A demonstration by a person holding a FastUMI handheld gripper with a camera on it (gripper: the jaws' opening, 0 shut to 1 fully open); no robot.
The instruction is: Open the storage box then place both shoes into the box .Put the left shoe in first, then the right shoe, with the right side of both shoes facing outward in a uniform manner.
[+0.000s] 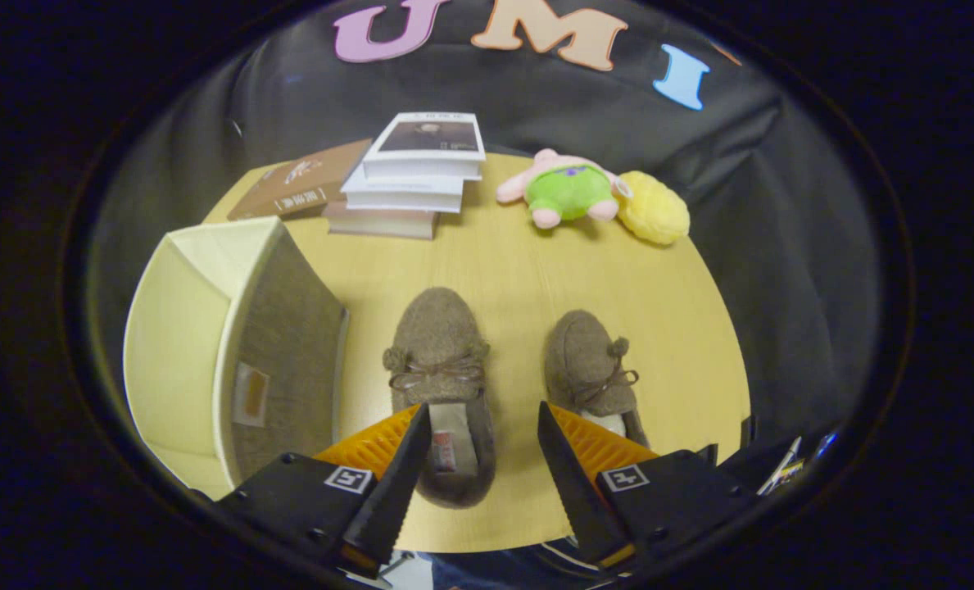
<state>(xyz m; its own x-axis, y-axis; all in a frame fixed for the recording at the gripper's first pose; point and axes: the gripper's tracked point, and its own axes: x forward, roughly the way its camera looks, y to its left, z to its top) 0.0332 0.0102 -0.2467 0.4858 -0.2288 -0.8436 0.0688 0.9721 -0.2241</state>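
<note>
The gripper (pixel 483 414) is seen held above the near part of the wooden table (pixel 519 270), its two fingers spread wide apart and grasping nothing; the tongs are thus released. The left shoe (pixel 440 360), a brown fuzzy slipper tied with a small bow, is taken here as the landmark; it is laid flat on the table with its toe pointed away from the gripper, and its heel end is seen in the gap between the fingers, close against the left finger, whose tip overlaps the shoe's edge in the view; whether that finger touches the shoe cannot be told. The right shoe (pixel 589 369), a matching slipper, is set to the right of the left shoe, apart from it and roughly parallel; its heel is hidden behind the right finger. The storage box (pixel 233 344), pale cream outside with a grey-brown face turned toward the shoe, is stood to the left of the left shoe, near it but not touching; whether its opening is closed cannot be told for certain. Beyond the left shoe, well apart from it, a stack of books (pixel 417 176) is piled, with a brown book (pixel 302 184) leaned beside the stack; beyond and to the right of the shoe, a plush toy (pixel 568 192) is laid next to a yellow fluffy ball (pixel 654 209).
</note>
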